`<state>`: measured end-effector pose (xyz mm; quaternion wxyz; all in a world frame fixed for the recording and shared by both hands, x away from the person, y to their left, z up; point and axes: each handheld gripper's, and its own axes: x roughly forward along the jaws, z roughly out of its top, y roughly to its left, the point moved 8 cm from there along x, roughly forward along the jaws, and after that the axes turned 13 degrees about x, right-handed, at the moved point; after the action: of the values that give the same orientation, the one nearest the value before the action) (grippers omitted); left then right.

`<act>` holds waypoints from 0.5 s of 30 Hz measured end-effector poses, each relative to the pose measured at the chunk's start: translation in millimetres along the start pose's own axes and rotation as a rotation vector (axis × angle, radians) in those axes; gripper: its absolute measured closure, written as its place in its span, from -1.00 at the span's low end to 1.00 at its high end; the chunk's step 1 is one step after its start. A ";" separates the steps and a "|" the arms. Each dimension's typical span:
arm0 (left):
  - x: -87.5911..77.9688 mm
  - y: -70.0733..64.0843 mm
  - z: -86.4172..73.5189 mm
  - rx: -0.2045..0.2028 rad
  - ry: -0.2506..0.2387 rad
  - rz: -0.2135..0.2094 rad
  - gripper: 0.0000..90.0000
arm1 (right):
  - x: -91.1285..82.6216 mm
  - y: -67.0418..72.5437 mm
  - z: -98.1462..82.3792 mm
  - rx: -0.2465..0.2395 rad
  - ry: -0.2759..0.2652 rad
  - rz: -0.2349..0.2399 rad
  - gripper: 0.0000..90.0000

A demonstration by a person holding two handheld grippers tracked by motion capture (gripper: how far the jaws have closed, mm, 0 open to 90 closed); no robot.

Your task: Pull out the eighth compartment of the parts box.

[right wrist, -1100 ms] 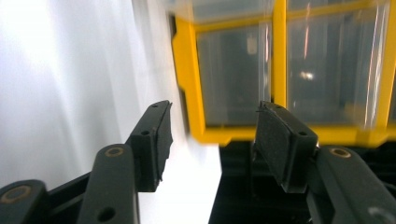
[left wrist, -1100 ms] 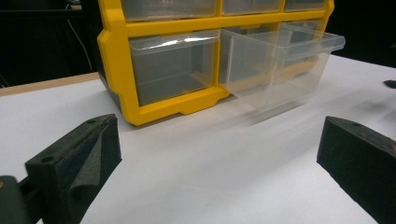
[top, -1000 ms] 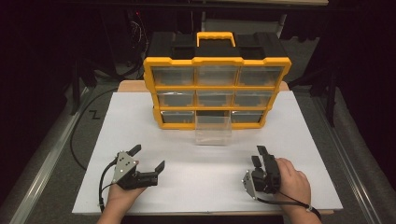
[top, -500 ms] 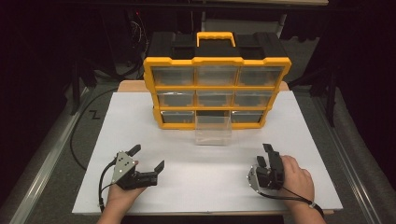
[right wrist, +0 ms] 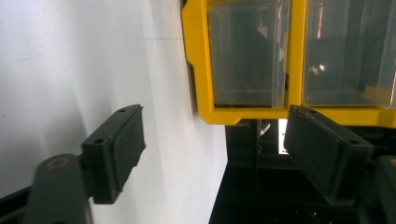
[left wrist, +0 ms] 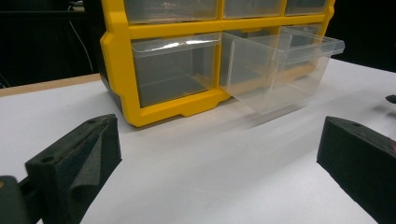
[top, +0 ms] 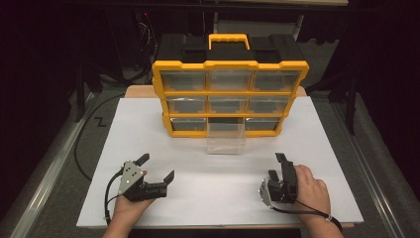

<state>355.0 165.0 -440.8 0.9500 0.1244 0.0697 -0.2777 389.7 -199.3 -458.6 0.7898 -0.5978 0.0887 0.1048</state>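
A yellow organizer (top: 230, 64) with clear drawers and a yellow handle stands at the back of the white table sheet (top: 148, 124). Its bottom middle drawer (top: 226, 136) is pulled out and looks empty. My left gripper (top: 157, 167) rests open at the front left, pointing toward the organizer. In the left gripper view the drawer (left wrist: 285, 70) juts out ahead between the wide-apart jaws of my left gripper (left wrist: 219, 140). My right gripper (top: 277, 167) lies rolled on its side at the front right, open with nothing in it. The right gripper view has the organizer (right wrist: 289, 60) turned sideways beyond my right gripper (right wrist: 215, 140).
A black cable (top: 79, 144) loops off the table's left side. A black case (top: 183, 47) sits behind the organizer. The sheet's front edge (top: 218, 225) runs just in front of both hands. Metal rails (top: 44, 178) border the table on both sides.
The right hand has shifted very slightly with its gripper still open. The left gripper and the drawer have not moved.
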 end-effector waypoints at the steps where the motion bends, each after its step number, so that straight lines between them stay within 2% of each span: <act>1: 0.0 0.0 -0.1 0.000 0.000 0.000 -0.99 | -0.5 0.2 0.6 -0.003 -0.002 -0.005 -0.59; 5: 0.1 -0.1 -0.1 0.000 0.000 -0.001 -0.99 | -1.1 -0.1 2.5 -0.012 -0.008 -0.011 -0.67; 9: -0.2 0.3 0.0 -0.002 -0.002 0.001 -0.99 | 0.0 -1.0 3.7 -0.012 -0.012 -0.031 -0.98; 10: -0.3 0.4 0.0 -0.003 -0.002 0.000 -0.99 | -0.2 -1.7 3.8 -0.009 -0.011 -0.039 -0.98; 13: -0.3 0.4 0.0 -0.002 -0.002 0.001 -0.99 | -2.0 -6.8 5.3 0.025 -0.021 -0.073 -0.98; 15: -0.1 0.5 -0.3 0.000 0.000 0.001 -0.99 | -2.5 -9.3 3.8 0.057 -0.017 -0.070 -0.98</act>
<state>355.2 165.5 -440.9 0.9501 0.1245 0.0698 -0.2773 389.8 -198.2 -448.2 0.8105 -0.5768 0.0641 0.0795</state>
